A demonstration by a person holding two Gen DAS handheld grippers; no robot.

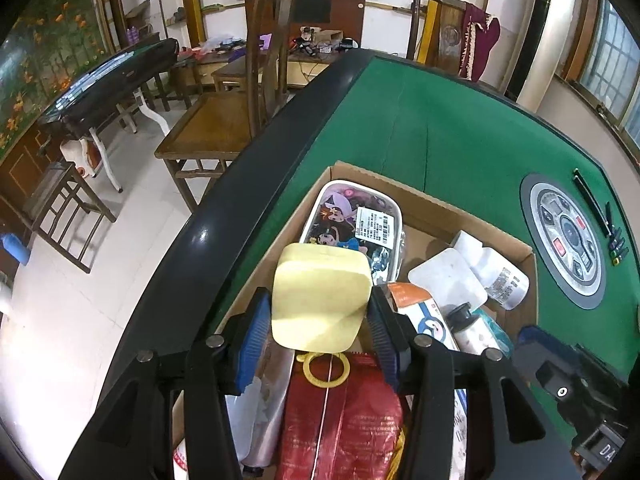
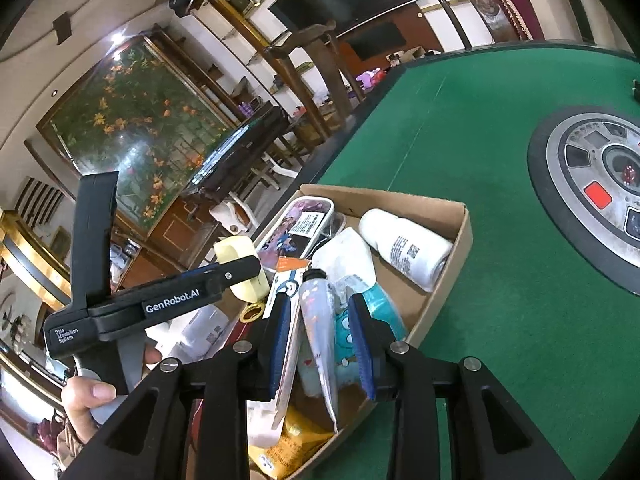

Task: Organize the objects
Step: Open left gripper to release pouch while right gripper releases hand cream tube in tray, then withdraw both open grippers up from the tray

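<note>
Green felt counter [image 1: 440, 128] w/ black rim, wooden chairs [image 1: 240, 112] and tiled floor behind. Cardboard box [image 1: 532, 276] sits on it, packed w/ stuff. Left gripper [image 1: 318, 320] over the box, fingers clamped on a pale yellow case [image 1: 320, 300]; cartoon pencil case [image 1: 352, 220] just ahead of them, red bag [image 1: 344, 412] below. Right gripper [image 2: 320, 336] at the box's near end, fingers part-open around a patterned tube [image 2: 316, 320], contact unclear. White bottle [image 2: 408, 248] ahead-right.
</note>
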